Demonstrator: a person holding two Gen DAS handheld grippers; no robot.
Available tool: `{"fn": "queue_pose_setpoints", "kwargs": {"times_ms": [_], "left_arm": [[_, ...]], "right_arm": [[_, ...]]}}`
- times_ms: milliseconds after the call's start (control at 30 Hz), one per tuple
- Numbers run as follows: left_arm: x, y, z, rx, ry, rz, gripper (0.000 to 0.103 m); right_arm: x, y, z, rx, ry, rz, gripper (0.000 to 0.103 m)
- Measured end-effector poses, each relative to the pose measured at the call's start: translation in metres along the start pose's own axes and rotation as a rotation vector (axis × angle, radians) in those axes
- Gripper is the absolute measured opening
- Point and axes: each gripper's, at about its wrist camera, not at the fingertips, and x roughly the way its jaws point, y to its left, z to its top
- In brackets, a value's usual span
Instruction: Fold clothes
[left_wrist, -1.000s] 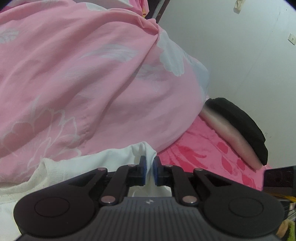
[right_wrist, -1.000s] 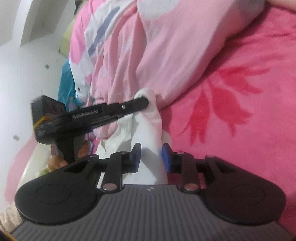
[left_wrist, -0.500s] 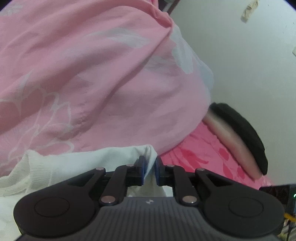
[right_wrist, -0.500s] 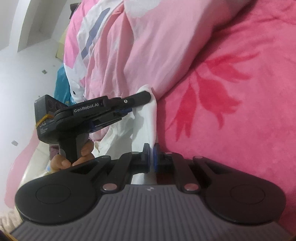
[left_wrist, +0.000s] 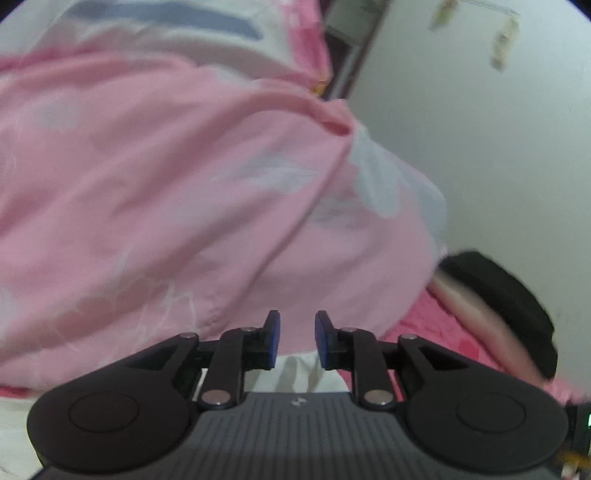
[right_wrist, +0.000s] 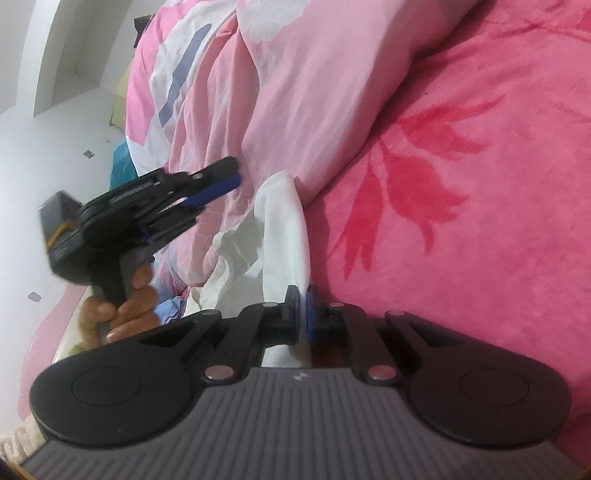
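The right gripper (right_wrist: 302, 314) has its jaws clenched on the near edge of the white garment (right_wrist: 282, 225); a thin fold of the cloth sits pinched between the blue pads (right_wrist: 309, 314). From the jaws the garment runs forward in a narrow, crumpled strip, its far tip lying against the foot of the pale pink floral quilt (right_wrist: 295, 92). To the right of the jaws spreads the deep pink blanket (right_wrist: 461, 203) with its red leaf pattern, which covers the bed.

Left of the right gripper and ahead of it, the left gripper (right_wrist: 225, 177) hangs above the garment, apart from the cloth, and a hand (right_wrist: 125, 310) grips its handle. In its own view the left gripper (left_wrist: 295, 339) has jaws that have just been opening: they stand released with a clear gap, and nothing lies between the blue pads (left_wrist: 272, 339). The white garment (left_wrist: 295, 373) shows just below and behind the pads, not touched by them. Ahead of these jaws the quilt (left_wrist: 166, 184) fills most of the view, blurred. To the right of them a strip of the pink blanket (left_wrist: 432, 325) leads to a dark, rounded cushion-like thing (left_wrist: 509, 295) with a pale side, lying against the white wall (left_wrist: 498, 147); what it is cannot be told.
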Motion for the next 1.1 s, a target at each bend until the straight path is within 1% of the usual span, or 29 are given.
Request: {"fn": "queue_pose_setpoints", "kwargs": {"times_ms": [133, 200, 300, 367, 467, 633, 700, 833, 933, 1000, 1100], "left_arm": [[0.003, -0.026, -0.020, 0.207, 0.113, 0.042, 0.023], [0.007, -0.034, -0.031, 0.276, 0.152, 0.049, 0.023], [0.004, -0.043, -0.040, 0.320, 0.156, 0.024, 0.023], [0.004, -0.049, -0.046, 0.359, 0.152, 0.021, 0.026], [0.024, -0.059, -0.060, 0.459, 0.182, 0.132, 0.027], [0.034, -0.057, -0.060, 0.424, 0.119, 0.211, 0.028], [0.036, -0.055, -0.058, 0.430, 0.100, 0.251, 0.029], [0.034, -0.055, -0.049, 0.416, 0.074, 0.294, 0.029], [0.015, -0.057, -0.044, 0.393, 0.037, 0.277, 0.028], [0.002, -0.061, -0.046, 0.408, 0.026, 0.255, 0.028], [0.008, -0.080, -0.056, 0.515, 0.044, 0.226, 0.028]], "right_arm": [[-0.002, 0.001, -0.001, -0.007, -0.003, -0.008, 0.002], [-0.001, 0.002, -0.001, -0.011, -0.004, -0.011, 0.002], [0.003, 0.008, 0.000, -0.010, -0.005, -0.013, 0.002], [0.003, 0.010, 0.000, -0.017, -0.005, -0.018, 0.002], [0.004, 0.014, 0.000, -0.037, -0.007, -0.036, 0.002], [0.003, 0.014, 0.000, -0.056, -0.008, -0.053, 0.002], [0.001, 0.012, -0.001, -0.061, -0.007, -0.056, 0.002], [0.000, 0.009, -0.001, -0.056, -0.006, -0.050, 0.002], [-0.001, 0.007, -0.002, -0.053, -0.006, -0.046, 0.002], [-0.001, 0.006, -0.002, -0.053, -0.006, -0.046, 0.002], [-0.002, 0.005, -0.001, -0.055, -0.005, -0.046, 0.002]]}}
